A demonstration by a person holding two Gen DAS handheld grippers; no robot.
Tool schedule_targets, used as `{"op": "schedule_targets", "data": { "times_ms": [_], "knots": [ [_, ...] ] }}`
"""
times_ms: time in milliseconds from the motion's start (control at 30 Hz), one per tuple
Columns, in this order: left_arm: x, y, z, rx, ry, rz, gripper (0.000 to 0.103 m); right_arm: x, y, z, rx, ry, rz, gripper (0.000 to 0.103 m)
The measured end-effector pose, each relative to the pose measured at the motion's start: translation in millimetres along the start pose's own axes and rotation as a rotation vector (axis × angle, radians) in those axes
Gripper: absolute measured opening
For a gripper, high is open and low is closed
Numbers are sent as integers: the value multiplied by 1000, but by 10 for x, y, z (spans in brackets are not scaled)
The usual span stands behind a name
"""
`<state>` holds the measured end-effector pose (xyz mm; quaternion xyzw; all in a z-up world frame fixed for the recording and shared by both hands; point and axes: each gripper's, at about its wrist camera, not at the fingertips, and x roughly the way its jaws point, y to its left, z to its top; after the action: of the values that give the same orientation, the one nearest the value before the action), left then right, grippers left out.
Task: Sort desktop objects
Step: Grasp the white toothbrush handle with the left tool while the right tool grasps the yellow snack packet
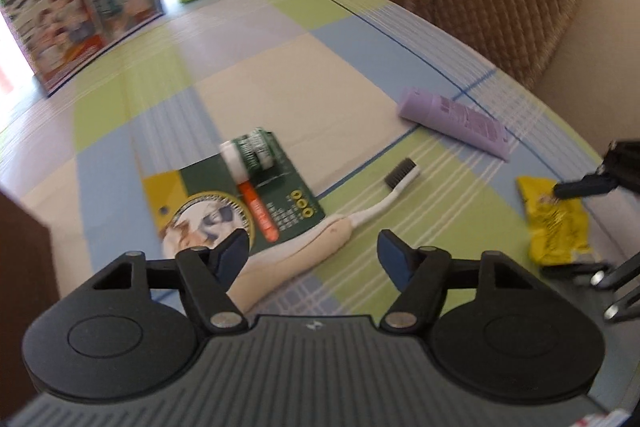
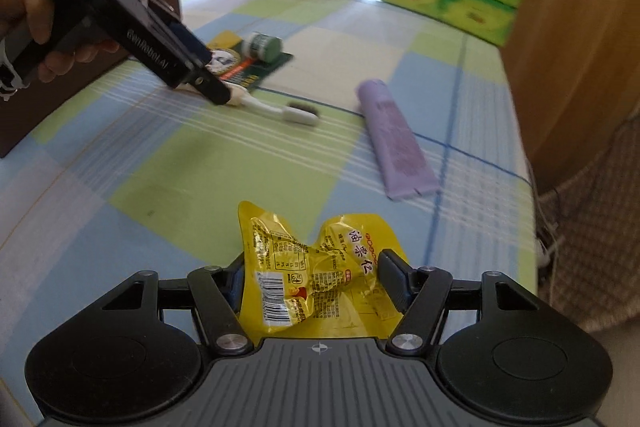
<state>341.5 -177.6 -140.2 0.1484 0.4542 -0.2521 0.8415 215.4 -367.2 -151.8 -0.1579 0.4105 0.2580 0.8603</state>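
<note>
right wrist view alone shows right tongs clamping yellow packet — left tongs parted, empty.

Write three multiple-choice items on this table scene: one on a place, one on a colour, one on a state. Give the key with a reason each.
1. Where does the toothbrush lie?
A. between the green card and the purple tube
B. on the tissue packs
C. under the yellow packet

2. What colour is the tube?
A. red
B. purple
C. black

3. What is the state of the right gripper?
A. fingers spread wide over bare cloth
B. fingers on both sides of the crumpled yellow packet
C. holding the toothbrush

Key: A, the green card is to its left and the tube to its right; B, its body is lilac purple; B, the packet sits crumpled between the fingers.
</note>
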Motion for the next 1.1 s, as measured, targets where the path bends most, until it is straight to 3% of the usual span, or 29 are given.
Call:
{"op": "schedule_targets", "data": {
  "times_ms": [167,267,300,400,733,833,933,1000,1100],
  "knots": [
    [150,-81,-10,84,29,25,55,-67,-67,-74,31,-1,-20,63],
    [168,-86,-36,50,63,-14,24,-96,-68,-108,32,-2,-25,63],
    [158,-85,-59,26,69,-36,21,-104,-67,-113,31,-2,-25,63],
    [83,-176,-161,-3,81,-31,19,-114,-64,-127,24,-4,-24,63],
    [-349,-481,-667,-272,142,-13,17,-189,15,-213,9,-5,-39,65],
    [-409,-471,-750,-313,132,-6,17,-181,28,-220,18,-7,-57,64],
    [-402,-435,-735,-329,132,-4,17,-199,35,-210,26,-14,-79,57],
    [-387,-431,-717,-324,125,5,17,-231,73,-203,2,-26,-98,42],
    [-366,-460,-687,-306,115,31,17,-263,58,-185,18,-32,-105,39]
  ]
}}
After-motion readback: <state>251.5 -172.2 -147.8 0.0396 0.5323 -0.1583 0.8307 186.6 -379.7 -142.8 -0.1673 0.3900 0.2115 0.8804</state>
